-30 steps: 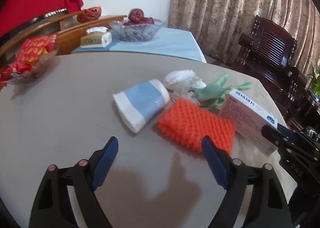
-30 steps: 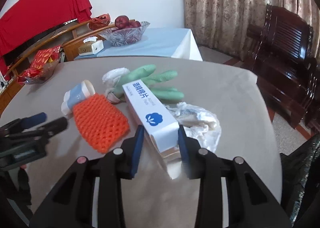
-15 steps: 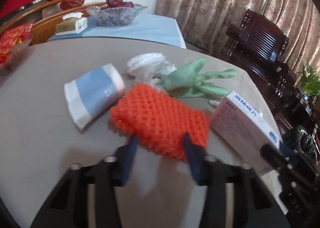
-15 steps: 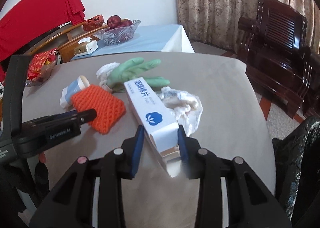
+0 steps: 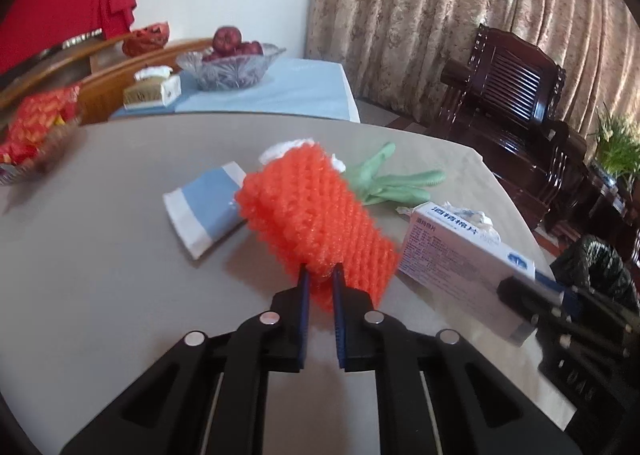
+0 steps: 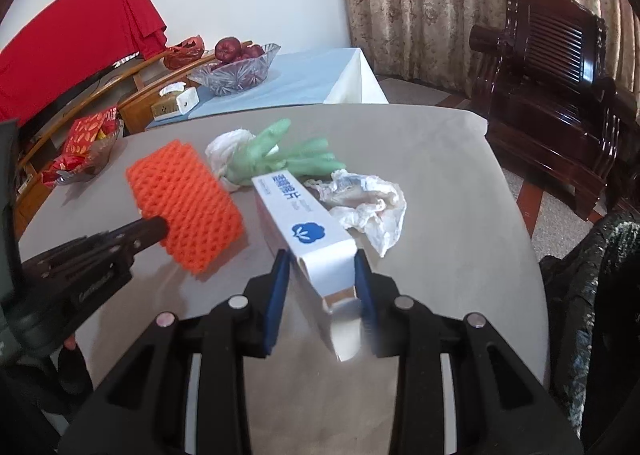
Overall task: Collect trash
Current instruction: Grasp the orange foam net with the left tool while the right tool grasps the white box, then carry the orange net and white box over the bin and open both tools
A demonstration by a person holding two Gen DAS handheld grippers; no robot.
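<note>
Both hands were mid-pickup, each with a piece of rubbish. The left hand-held gripper (image 5: pixel 320 275) was closing its jaws, already almost together, on the near corner of the orange foam net (image 5: pixel 316 215), which stuck out ahead of it and appeared tilted up off the desk (image 5: pixel 100 255). The right hand-held gripper (image 6: pixel 322 267) stood part-way open, its blue pads pressed against both sides of the white carton (image 6: pixel 304 223), whose open end flap hung between the jaws while the rest reached forward — I judged it lifted at the near end. Beyond the carton's tip lay a green rubber glove (image 6: pixel 288 159) and a white wad (image 6: pixel 228 147), and just to its right a crumpled paper wrapper (image 6: pixel 368 203); ahead and to the left of the left hand-held gripper a blue-and-white sleeve (image 5: pixel 208 207) lay flat. So the step in hand looked like the first grabs, with four items left on the desk. What came next, by my reckoning, called for carrying both pieces to the dark plastic bag (image 6: pixel 592 295) hanging off the desk's right edge, close by the right hand-held gripper, and letting go over its mouth. The left one had farther to go and would have to cross the carton's path, so one hand at a time seemed wise. The near desk was bare, giving room to swing — the net's floppy far end might drag the sleeve.
</note>
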